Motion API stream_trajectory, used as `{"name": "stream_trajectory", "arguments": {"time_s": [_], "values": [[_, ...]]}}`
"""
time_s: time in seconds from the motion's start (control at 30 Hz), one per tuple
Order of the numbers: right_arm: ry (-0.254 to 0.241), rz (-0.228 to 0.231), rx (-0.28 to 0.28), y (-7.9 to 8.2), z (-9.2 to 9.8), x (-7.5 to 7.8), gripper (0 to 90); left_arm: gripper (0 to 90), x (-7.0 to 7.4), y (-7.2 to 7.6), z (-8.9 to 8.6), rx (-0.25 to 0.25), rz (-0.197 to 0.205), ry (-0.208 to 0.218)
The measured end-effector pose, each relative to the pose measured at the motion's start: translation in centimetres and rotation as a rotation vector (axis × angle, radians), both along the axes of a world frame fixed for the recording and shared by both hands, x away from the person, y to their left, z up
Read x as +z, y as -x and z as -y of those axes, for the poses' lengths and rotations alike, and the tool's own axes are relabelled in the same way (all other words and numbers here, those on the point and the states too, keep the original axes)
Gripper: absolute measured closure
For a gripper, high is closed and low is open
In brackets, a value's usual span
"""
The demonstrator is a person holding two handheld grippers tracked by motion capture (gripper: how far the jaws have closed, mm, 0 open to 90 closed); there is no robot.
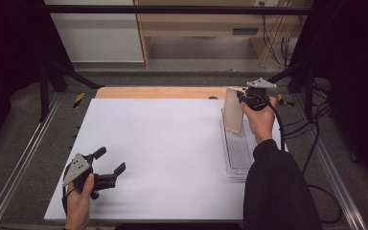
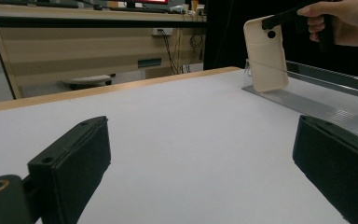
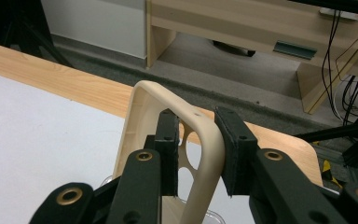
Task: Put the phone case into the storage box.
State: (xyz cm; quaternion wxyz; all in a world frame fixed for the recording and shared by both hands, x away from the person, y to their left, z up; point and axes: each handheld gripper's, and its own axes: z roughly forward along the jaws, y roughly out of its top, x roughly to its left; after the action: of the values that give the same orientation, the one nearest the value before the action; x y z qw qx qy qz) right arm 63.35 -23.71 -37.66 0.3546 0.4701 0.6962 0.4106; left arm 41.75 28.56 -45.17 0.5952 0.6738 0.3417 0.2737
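We take the clear plastic tray (image 1: 239, 153), lying along the right side of the white worktop (image 1: 163, 153), as our landmark. Over its far end we see the right gripper (image 1: 243, 98) clamped on the top edge of a beige phone case (image 1: 233, 111); in the right gripper view the 2 black pads pinch the case's rim from either side, 1 inside the shell and 1 outside, beside its camera cut-outs. The case (image 3: 168, 140) stands nearly upright, its lower end down at the tray's far end, though we cannot tell whether it touches the tray. The left gripper (image 1: 109, 165) hangs well apart from the tray, at the worktop's near left corner, its jaws spread wide with nothing between them; its own view looks across bare worktop toward the case (image 2: 265, 53) and tray (image 2: 317, 109).
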Motion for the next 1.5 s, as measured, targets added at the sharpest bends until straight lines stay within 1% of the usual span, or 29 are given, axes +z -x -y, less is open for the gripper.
{"name": "stream_trajectory", "arguments": {"time_s": [0.13, 0.43, 0.47, 1.0, 1.03, 1.5], "values": [[-0.008, -0.001, -0.005, -0.1, 0.0, -0.1, 71.1, 3.7, 0.0, 0.0, -0.1, 0.001, -0.001, 0.001], [-0.006, -0.003, -0.008, -0.3, 0.0, -0.2, 70.5, 3.7, 0.0, 0.0, 0.0, 0.003, -0.001, -0.004], [-0.013, -0.006, -0.014, -0.3, 0.0, -0.2, 69.8, 3.7, 0.0, 0.0, -0.1, 0.007, -0.003, -0.007], [-0.022, -0.005, -0.039, -0.6, 0.1, -0.5, 65.9, 3.7, 0.0, 0.0, 0.0, 0.006, -0.001, -0.008], [-0.033, -0.007, -0.039, -0.7, 0.1, -0.5, 65.3, 3.7, 0.0, 0.0, 0.0, 0.006, 0.0, -0.01], [-0.049, -0.006, -0.056, -1.1, 0.1, -0.8, 63.5, 3.7, 0.0, 0.0, 0.0, 0.004, 0.0, -0.011]]}}
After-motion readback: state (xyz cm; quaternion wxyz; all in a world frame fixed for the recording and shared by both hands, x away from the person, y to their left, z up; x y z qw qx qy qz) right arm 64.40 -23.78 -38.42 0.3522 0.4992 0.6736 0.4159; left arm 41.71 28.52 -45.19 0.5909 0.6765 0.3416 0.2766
